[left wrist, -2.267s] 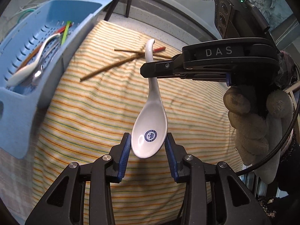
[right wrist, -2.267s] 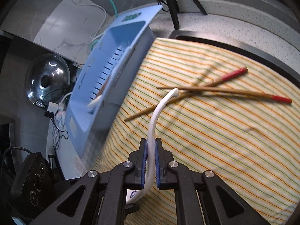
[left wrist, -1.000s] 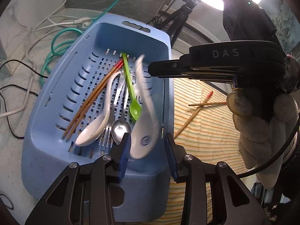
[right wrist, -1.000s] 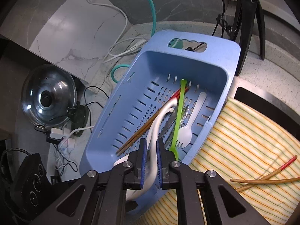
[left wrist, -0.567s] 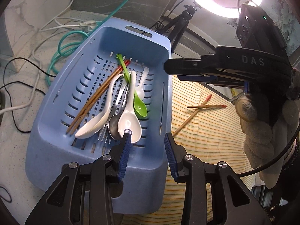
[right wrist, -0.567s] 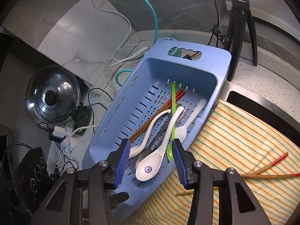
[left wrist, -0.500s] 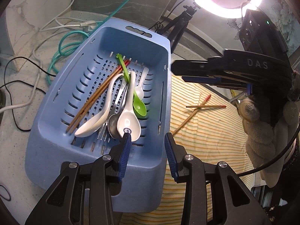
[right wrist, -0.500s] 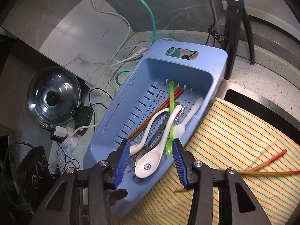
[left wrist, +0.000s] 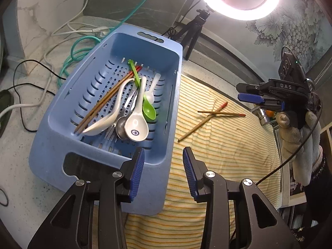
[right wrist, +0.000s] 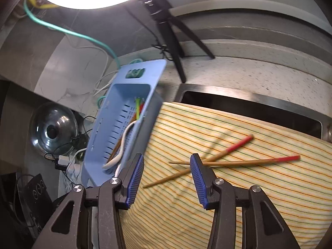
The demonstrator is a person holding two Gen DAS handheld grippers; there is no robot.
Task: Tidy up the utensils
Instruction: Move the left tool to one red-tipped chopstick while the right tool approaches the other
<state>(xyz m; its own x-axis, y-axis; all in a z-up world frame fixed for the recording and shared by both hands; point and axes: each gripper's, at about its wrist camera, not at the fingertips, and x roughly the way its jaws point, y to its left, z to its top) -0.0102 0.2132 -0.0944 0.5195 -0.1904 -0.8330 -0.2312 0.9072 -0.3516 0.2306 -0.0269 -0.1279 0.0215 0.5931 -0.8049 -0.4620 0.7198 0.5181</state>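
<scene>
I count one slotted blue plastic basket [left wrist: 62,145]. Inside it I see two white ceramic soup spoons [left wrist: 136,124], one bright green plastic spoon [left wrist: 148,109], one small white plastic spoon [left wrist: 152,91], one pair of red-tipped brown wooden chopsticks [left wrist: 103,103] and at least one metal spoon [left wrist: 121,124]; other metal pieces beneath are too hidden to count. On the striped yellow cloth [left wrist: 228,149] I count two more red-tipped wooden chopsticks [right wrist: 238,162], crossed.

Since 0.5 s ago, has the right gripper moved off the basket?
Yes. The right gripper has swung right, away from the blue basket, which now sits at its left, and points at the crossed chopsticks on the striped cloth, jaws open.
</scene>
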